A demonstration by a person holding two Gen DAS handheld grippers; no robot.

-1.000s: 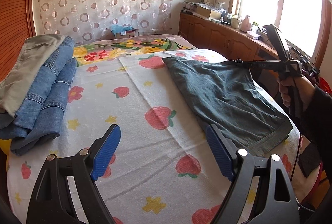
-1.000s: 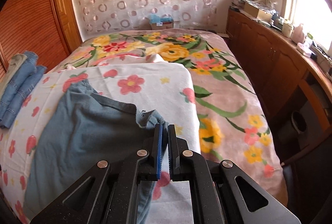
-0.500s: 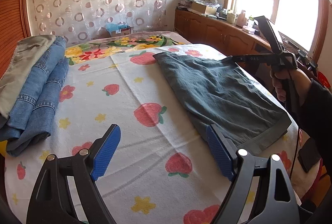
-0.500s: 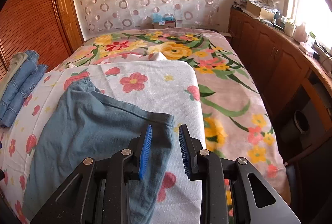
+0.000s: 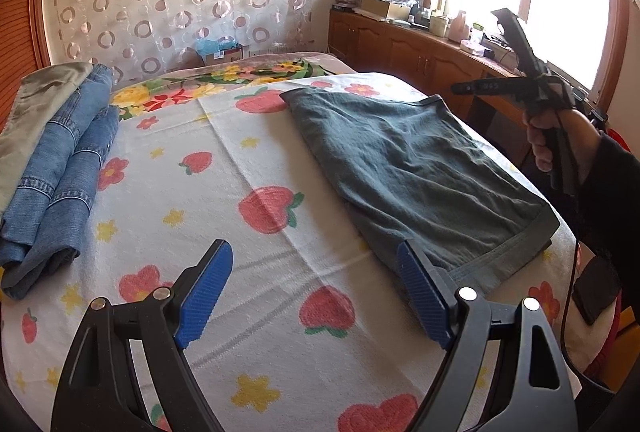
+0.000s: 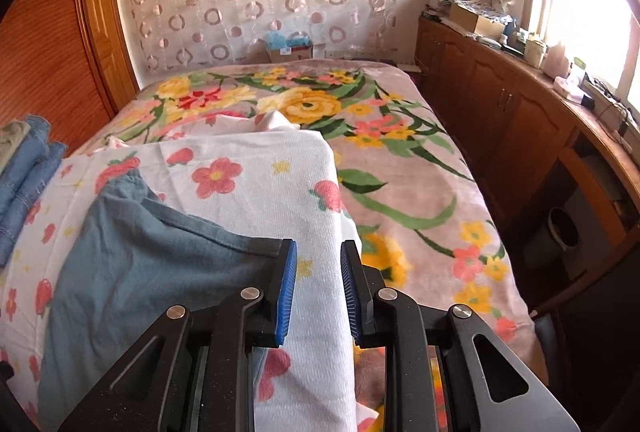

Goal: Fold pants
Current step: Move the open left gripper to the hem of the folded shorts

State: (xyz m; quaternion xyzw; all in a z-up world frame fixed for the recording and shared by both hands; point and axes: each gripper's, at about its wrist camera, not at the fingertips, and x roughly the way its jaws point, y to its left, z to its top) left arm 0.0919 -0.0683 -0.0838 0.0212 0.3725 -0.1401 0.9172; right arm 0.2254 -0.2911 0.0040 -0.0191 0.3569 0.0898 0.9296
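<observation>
Covering most of the bed, the strawberry-print towel (image 5: 256, 168) serves as the work surface, laid over a floral blanket (image 6: 400, 160). The grey-green pants (image 5: 420, 168) lie flat on the towel's right half, long axis running from the near hem band toward the far end of the bed. A stack of folded jeans (image 5: 60, 168) sits well apart at the left edge and does not obstruct. The left gripper (image 5: 316, 292) hovers over bare towel, fingers wide apart and empty; the hem corner lies just beside its right finger. The right gripper (image 6: 318, 288) hangs off the pants' far right corner, fingers partly apart and holding nothing, over bare towel with the cloth edge just beside its left finger. Judged from this layout, each gripper is nearest its own corner along the right edge; nothing stands between.
</observation>
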